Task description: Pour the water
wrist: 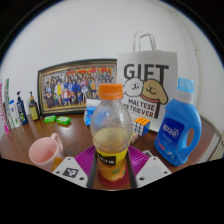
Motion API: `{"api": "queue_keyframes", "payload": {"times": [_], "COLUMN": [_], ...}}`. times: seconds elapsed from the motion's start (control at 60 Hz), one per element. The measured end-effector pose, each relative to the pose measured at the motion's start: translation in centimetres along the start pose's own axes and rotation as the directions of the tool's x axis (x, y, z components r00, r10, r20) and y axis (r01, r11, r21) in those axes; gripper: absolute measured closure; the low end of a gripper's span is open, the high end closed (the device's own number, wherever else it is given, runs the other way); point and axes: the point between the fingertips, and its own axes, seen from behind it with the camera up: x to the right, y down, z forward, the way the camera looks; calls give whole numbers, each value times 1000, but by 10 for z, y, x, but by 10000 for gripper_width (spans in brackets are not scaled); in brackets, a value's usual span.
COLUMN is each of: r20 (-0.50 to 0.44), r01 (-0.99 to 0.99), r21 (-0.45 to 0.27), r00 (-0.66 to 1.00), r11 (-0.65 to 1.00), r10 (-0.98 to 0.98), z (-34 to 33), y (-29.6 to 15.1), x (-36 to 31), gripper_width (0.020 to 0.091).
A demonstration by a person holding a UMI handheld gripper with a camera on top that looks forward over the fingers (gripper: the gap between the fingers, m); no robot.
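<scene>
A clear plastic bottle (110, 135) with an orange cap and a yellow-and-black label stands upright between my fingers, part full of yellowish liquid. My gripper (111, 170) is shut on the bottle, with both pink pads pressed against its lower body at the label. A pink cup (45, 152) sits on the wooden table (25, 138) to the left of the bottle, its opening facing up. The bottle's base is hidden behind the fingers.
A blue detergent bottle (178, 128) stands to the right. Behind it is a white gift bag (146, 85) with a dog print. A framed group photo (75, 86) leans on the wall, with small bottles (18, 108) and green blocks (58, 120) to the left.
</scene>
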Motion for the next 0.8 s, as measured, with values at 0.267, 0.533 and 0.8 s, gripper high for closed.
{"api": "queue_keyframes", "payload": {"times": [0.267,0.533,0.8], "r20": [-81,-144,-144], "r01": [-14,-40,-26], "r21": [-146,-234,-290], "r00": [997,990,989], "r11": [989,971,957], "r10": [2,6,-17], "z": [-55,-209,-351], "y": [8,-6,4], "x": [-5,-54,-123], "gripper_width": [255,247,248]}}
